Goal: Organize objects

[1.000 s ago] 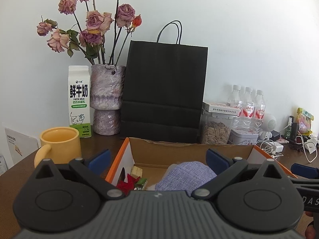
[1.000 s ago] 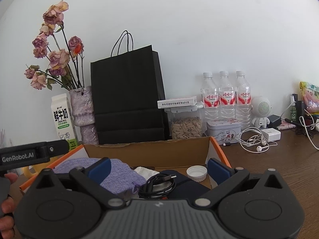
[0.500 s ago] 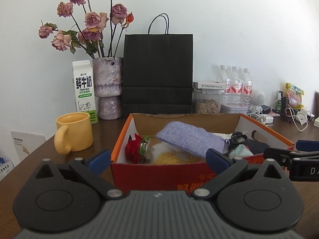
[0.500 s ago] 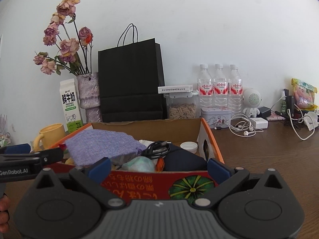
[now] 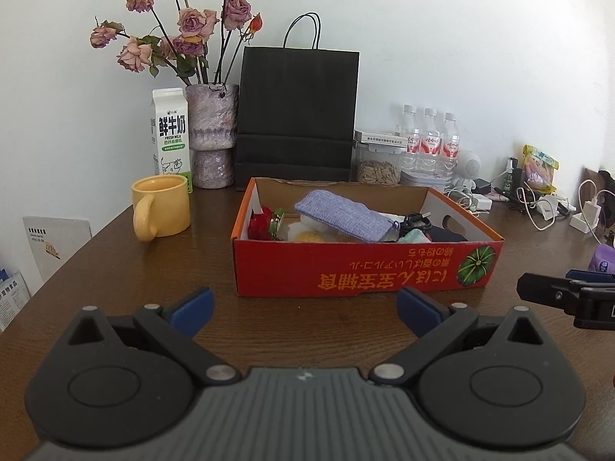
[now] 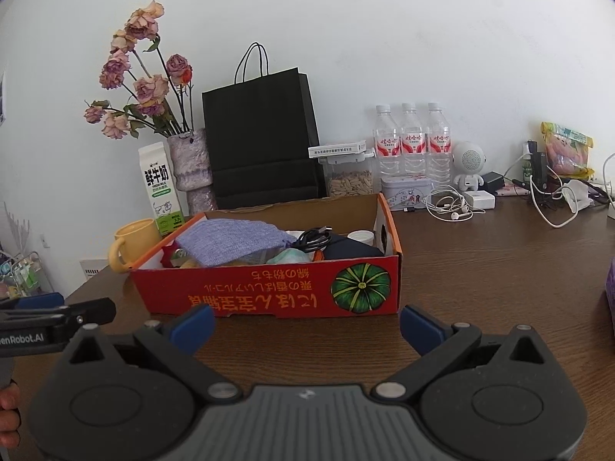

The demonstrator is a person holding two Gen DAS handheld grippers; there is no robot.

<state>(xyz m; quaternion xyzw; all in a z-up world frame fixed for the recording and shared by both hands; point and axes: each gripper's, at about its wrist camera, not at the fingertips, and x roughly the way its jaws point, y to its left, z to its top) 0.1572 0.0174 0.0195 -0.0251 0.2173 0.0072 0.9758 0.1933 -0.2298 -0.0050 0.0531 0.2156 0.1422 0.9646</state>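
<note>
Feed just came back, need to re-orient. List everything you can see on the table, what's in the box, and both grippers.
cardboard box: 1, red-orange, table centre
fabric pouch: 1, lilac, in box
cable: 1, black, coiled, in box
white cap: 1, box's right end
red item: 1, box's left end, unclear
mug: 1, yellow, left of box
milk carton: 1, white-green, behind mug
vase: 1, purple, dried roses
paper bag: 1, black, behind box
seed jar: 1, clear
water bottles: 3, clear, red labels
tin: 1, white
earphones: 1, white
left gripper: open, empty
right gripper: open, empty
</note>
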